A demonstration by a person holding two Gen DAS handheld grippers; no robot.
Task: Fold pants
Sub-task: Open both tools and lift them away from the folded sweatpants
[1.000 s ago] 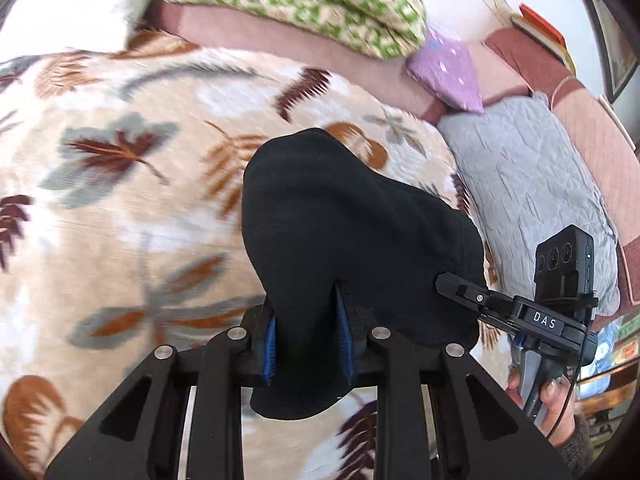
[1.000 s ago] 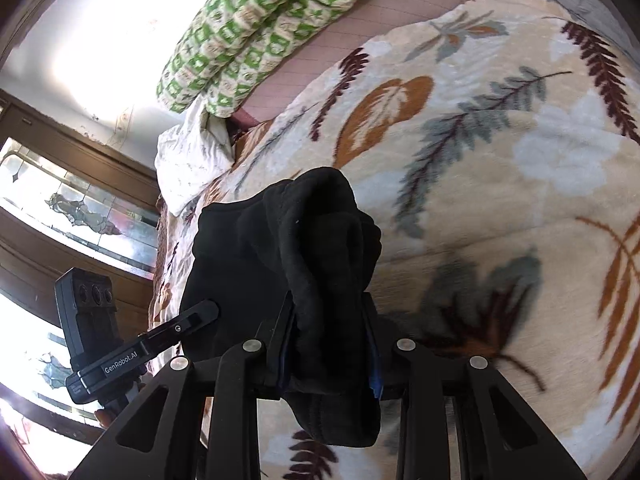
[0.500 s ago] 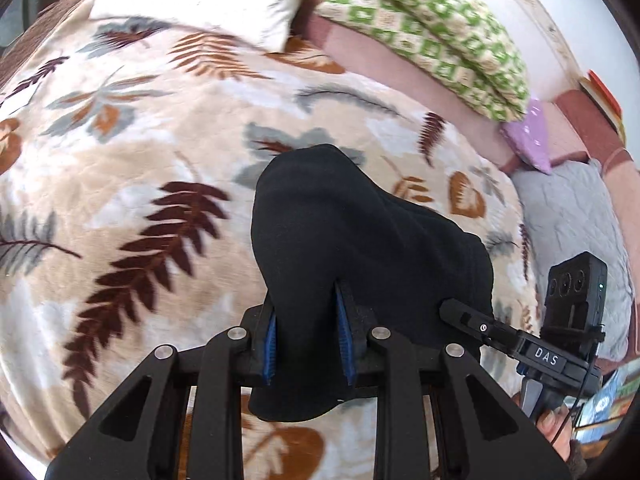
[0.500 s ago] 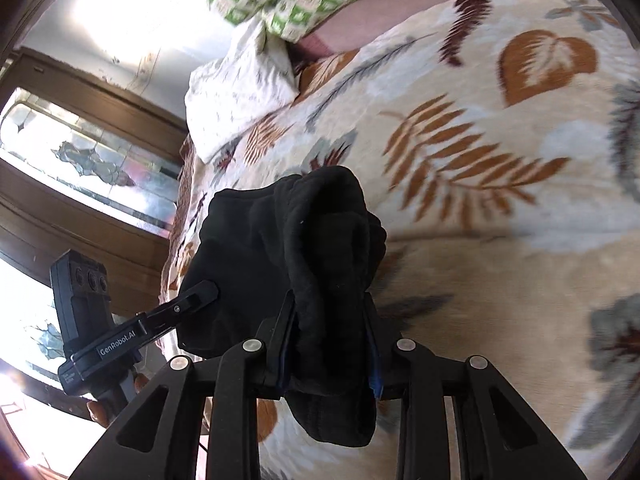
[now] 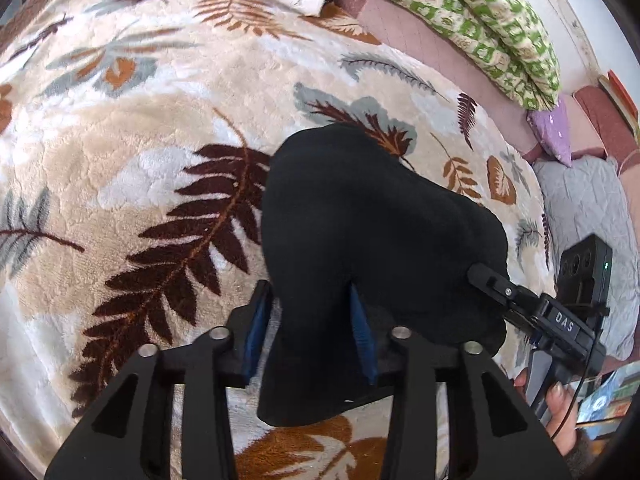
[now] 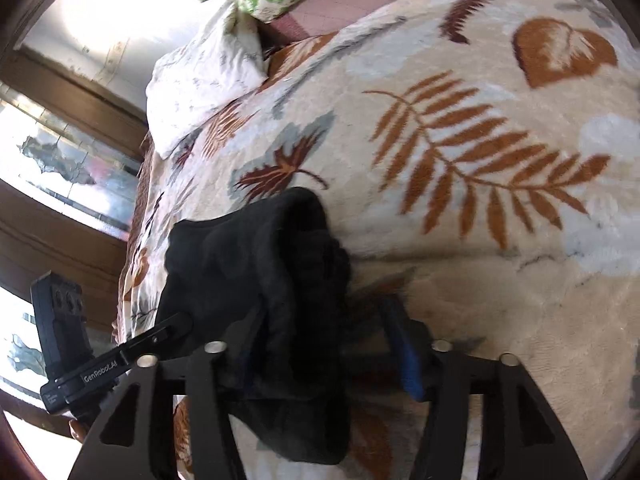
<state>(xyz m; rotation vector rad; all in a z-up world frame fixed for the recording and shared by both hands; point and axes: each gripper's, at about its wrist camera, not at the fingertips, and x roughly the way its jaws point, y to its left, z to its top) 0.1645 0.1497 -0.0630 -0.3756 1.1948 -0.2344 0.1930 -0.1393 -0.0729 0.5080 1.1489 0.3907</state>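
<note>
White letters "DAS" stand on the black bar of the right gripper (image 5: 490, 280), seen from the left wrist. "GenRobot.AI" is printed on the left gripper (image 6: 176, 326) bar, from the right wrist.

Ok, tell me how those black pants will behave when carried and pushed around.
Likely floppy: the black soft-fabric pants sag in a bunched lump past the left claw. Probably light: one pinch holds them up. Probably not slippery: the fuzzy cloth hangs draped on the open right claw.
</note>
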